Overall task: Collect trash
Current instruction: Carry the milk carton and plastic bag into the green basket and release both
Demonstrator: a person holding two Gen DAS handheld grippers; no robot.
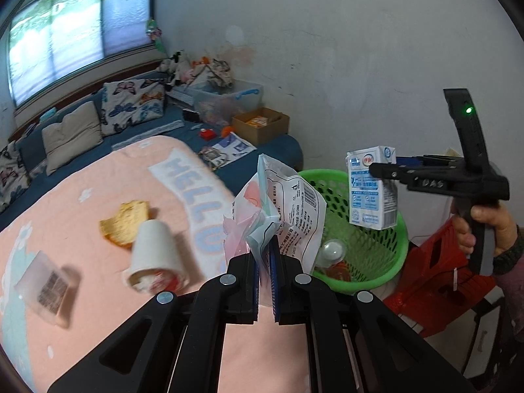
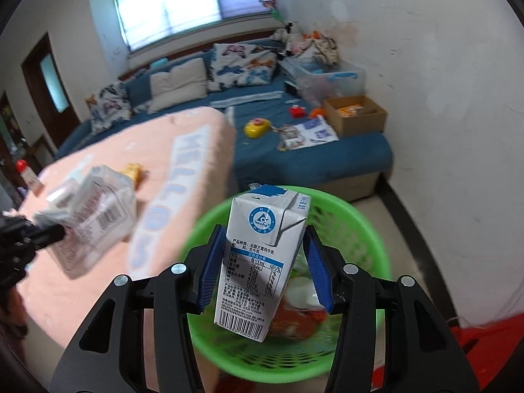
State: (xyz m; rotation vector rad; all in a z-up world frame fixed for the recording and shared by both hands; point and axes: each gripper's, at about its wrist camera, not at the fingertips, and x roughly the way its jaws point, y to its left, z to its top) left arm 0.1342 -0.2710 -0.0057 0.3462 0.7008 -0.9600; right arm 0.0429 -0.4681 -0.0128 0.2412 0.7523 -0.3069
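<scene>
My left gripper (image 1: pixel 267 263) is shut on a crumpled plastic wrapper (image 1: pixel 281 209) and holds it above the pink blanket's edge, just left of the green basket (image 1: pixel 370 262). My right gripper (image 2: pixel 262 258) holds a white and blue milk carton (image 2: pixel 258 262) between its blue pads, directly over the green basket (image 2: pixel 353 229). The carton also shows in the left wrist view (image 1: pixel 371 186), above the basket. A white paper cup (image 1: pixel 155 258), a piece of bread (image 1: pixel 126 221) and a clear wrapper (image 1: pixel 46 286) lie on the blanket.
The pink blanket (image 1: pixel 98 294) covers a table. The basket holds a clear ball and red trash. A red stool (image 1: pixel 435 278) stands right of the basket. A blue sofa (image 2: pixel 294 124) with cushions, toys and a cardboard box (image 2: pixel 357 114) lies behind.
</scene>
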